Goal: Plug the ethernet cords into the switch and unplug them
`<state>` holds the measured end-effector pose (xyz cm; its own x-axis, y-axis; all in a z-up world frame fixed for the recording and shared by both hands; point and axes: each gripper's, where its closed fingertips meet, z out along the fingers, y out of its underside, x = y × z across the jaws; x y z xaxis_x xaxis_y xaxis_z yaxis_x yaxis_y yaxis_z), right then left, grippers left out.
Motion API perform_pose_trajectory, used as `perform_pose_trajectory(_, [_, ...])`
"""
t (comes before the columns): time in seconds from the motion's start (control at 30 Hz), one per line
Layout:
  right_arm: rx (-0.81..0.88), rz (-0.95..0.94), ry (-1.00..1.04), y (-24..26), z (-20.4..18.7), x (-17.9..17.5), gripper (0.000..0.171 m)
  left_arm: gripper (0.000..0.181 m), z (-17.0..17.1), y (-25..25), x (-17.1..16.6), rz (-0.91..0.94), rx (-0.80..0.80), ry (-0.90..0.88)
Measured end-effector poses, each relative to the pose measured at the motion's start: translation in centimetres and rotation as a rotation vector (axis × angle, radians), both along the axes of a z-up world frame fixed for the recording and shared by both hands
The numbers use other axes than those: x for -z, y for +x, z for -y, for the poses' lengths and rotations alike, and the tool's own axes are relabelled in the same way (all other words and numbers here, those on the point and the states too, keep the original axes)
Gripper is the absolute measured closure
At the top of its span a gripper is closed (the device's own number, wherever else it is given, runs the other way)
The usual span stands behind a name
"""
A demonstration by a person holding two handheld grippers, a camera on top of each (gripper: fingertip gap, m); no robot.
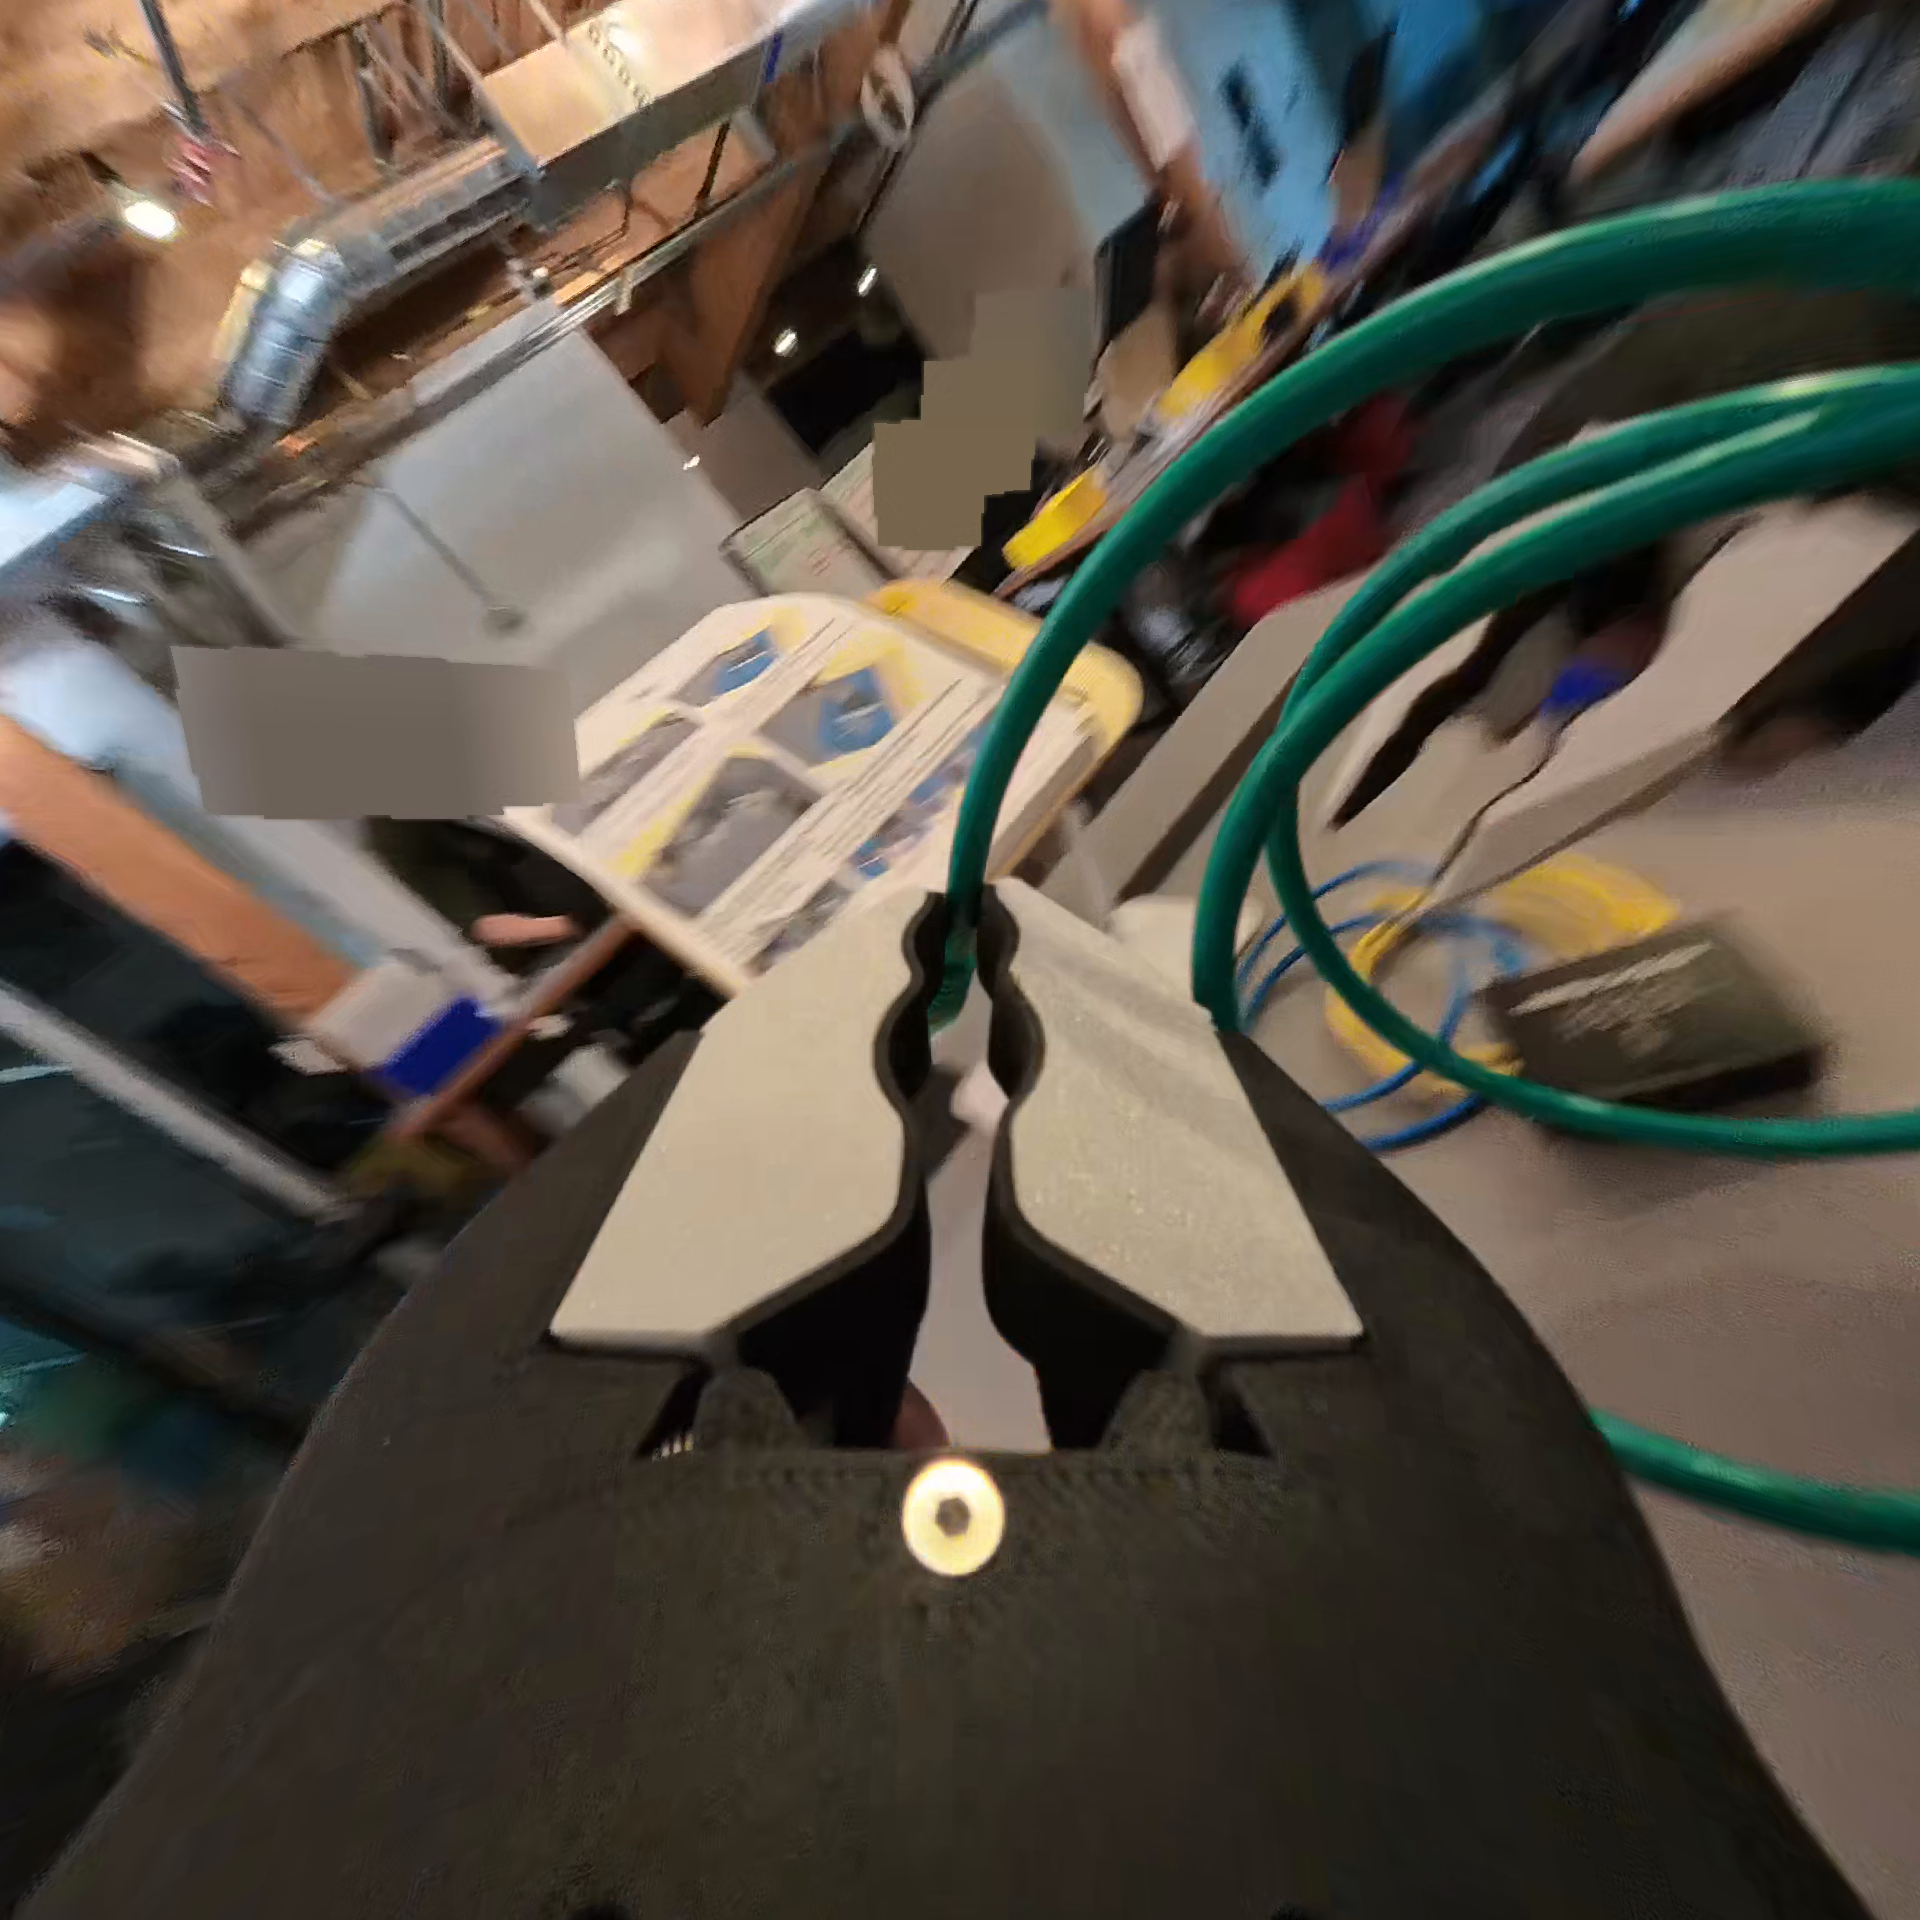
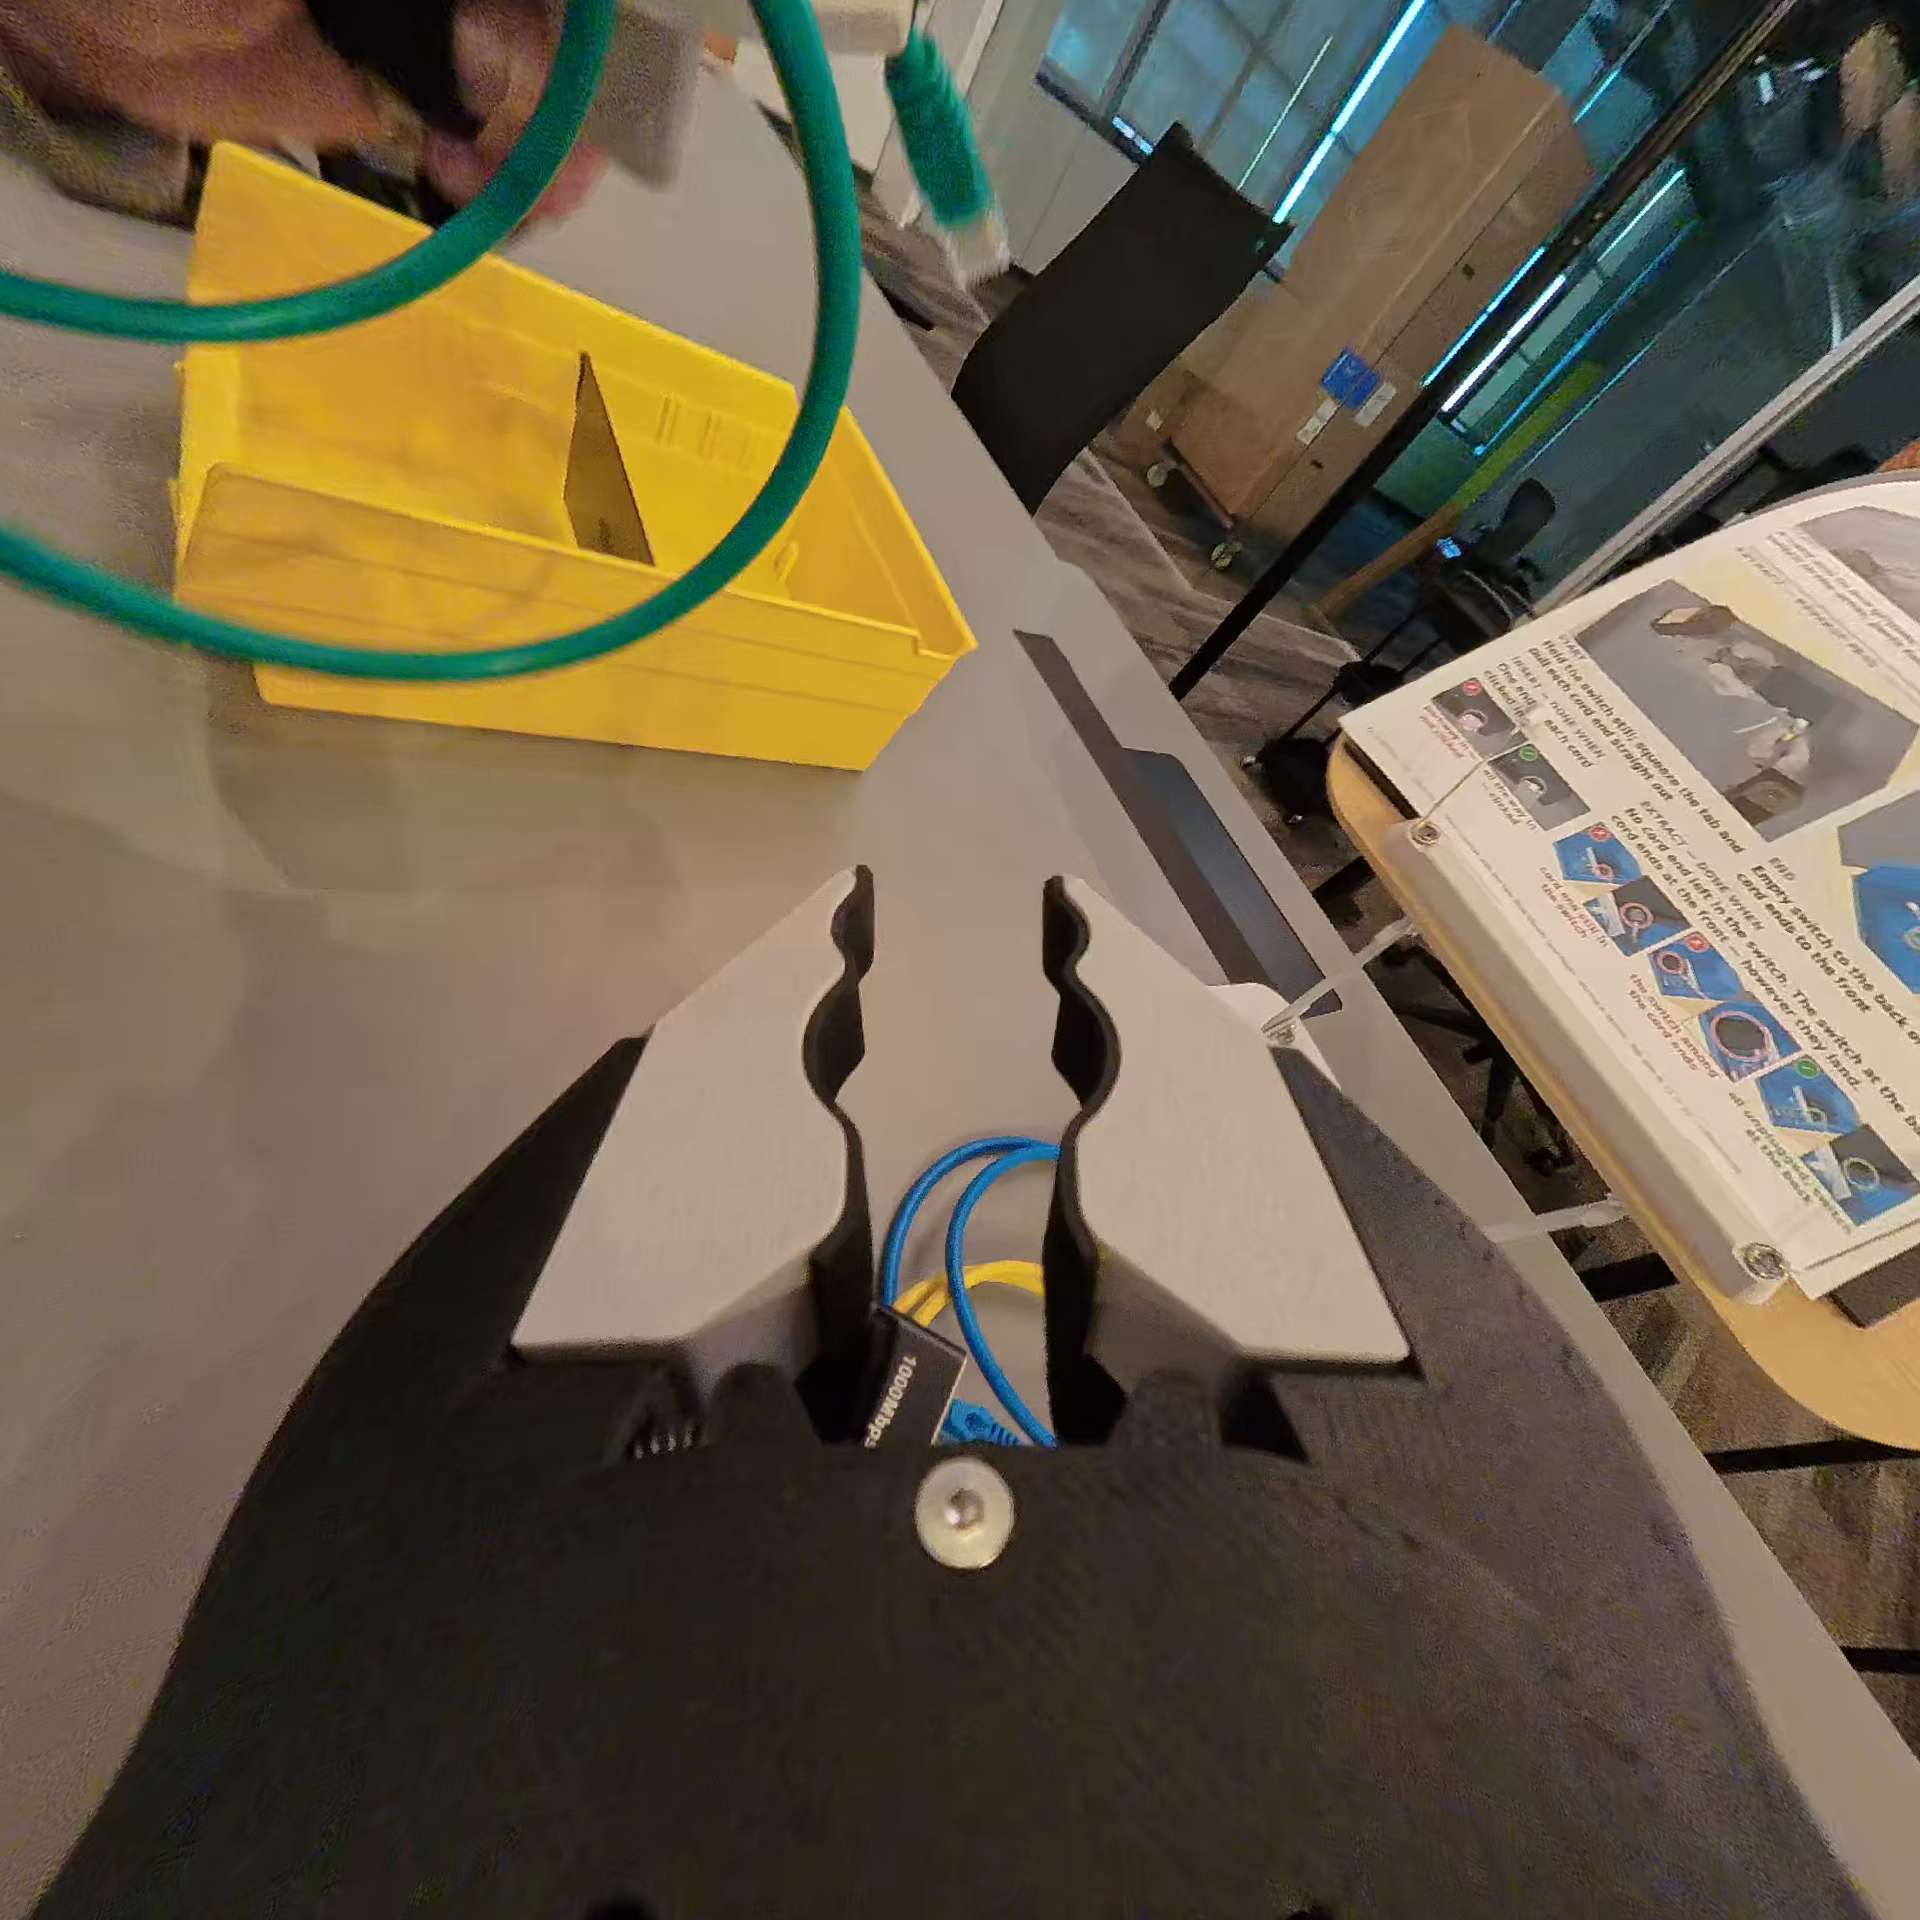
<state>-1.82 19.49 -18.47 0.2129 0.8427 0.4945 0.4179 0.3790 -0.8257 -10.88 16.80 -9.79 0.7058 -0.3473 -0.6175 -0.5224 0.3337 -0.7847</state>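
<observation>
My left gripper [image 1: 961,920] is shut on a green ethernet cord [image 1: 1049,634] near its tips and holds it in the air; the cord loops to the right. The black switch [image 1: 1647,1013] lies on the grey table [image 1: 1558,1351] at the right, with a blue cord [image 1: 1340,1101] and a yellow cord [image 1: 1382,1039] coiled beside it. In the right wrist view the green cord [image 2: 821,416] hangs in loops over the table, its plug end [image 2: 940,145] in the air at the top. My right gripper [image 2: 956,899] is open and empty; the switch [image 2: 914,1382], blue cord [image 2: 935,1195] and yellow cord [image 2: 987,1278] show between its fingers.
A yellow bin [image 2: 561,582] with a divider stands on the table [image 2: 312,987]. A printed instruction sheet on a stand [image 2: 1683,883] sits past the table's right edge; it also shows in the left wrist view [image 1: 790,769]. A hand [image 2: 312,73] is at the top left. The grippers' ends are close to 15 cm from one another.
</observation>
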Motion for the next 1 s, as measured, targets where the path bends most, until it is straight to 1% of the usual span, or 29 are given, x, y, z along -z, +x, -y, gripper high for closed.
perform_pose_trajectory(0.03, [0.002, -0.019, -0.002, 0.1, -0.1, -0.2, 0.141, 0.176, 0.1, 1.3, 0.1, 0.090, 0.083, -0.042])
perform_pose_trajectory(0.1, [-0.018, -0.056, -0.050, 0.0, 0.0, -0.4, 0.140, 0.176, 0.2, 3.4, 0.2, 0.217, 0.211, -0.100])
perform_pose_trajectory(0.17, [-0.043, -0.104, -0.123, -0.1, 0.1, -0.7, 0.140, 0.176, 0.2, 5.2, 0.5, 0.295, 0.317, -0.156])
perform_pose_trajectory(0.27, [-0.113, -0.202, -0.257, -0.2, 0.7, -1.4, 0.138, 0.176, 0.7, 7.3, 0.5, 0.397, 0.468, -0.229])
perform_pose_trajectory(0.37, [-0.192, -0.269, -0.339, -0.1, 1.5, -2.3, 0.136, 0.176, 1.1, 8.8, 0.6, 0.463, 0.581, -0.283])
perform_pose_trajectory(0.47, [-0.271, -0.307, -0.403, 0.1, 2.3, -2.8, 0.135, 0.175, 1.4, 10.1, 1.0, 0.460, 0.658, -0.320])
perform_pose_trajectory(0.53, [-0.329, -0.340, -0.443, 0.3, 2.9, -3.2, 0.138, 0.176, 1.7, 10.7, 1.2, 0.454, 0.701, -0.339])
perform_pose_trajectory(0.67, [-0.423, -0.380, -0.505, 0.8, 3.8, -3.9, 0.150, 0.176, 2.4, 11.3, 1.3, 0.442, 0.785, -0.382])
perform_pose_trajectory(0.9, [-0.529, -0.433, -0.548, 1.3, 5.2, -5.1, 0.153, 0.176, 3.2, 11.5, 2.0, 0.437, 0.886, -0.464])
perform_pose_trajectory(1.0, [-0.529, -0.396, -0.550, 1.3, 5.3, -4.7, 0.156, 0.176, 3.3, 11.5, 2.3, 0.443, 0.899, -0.479])
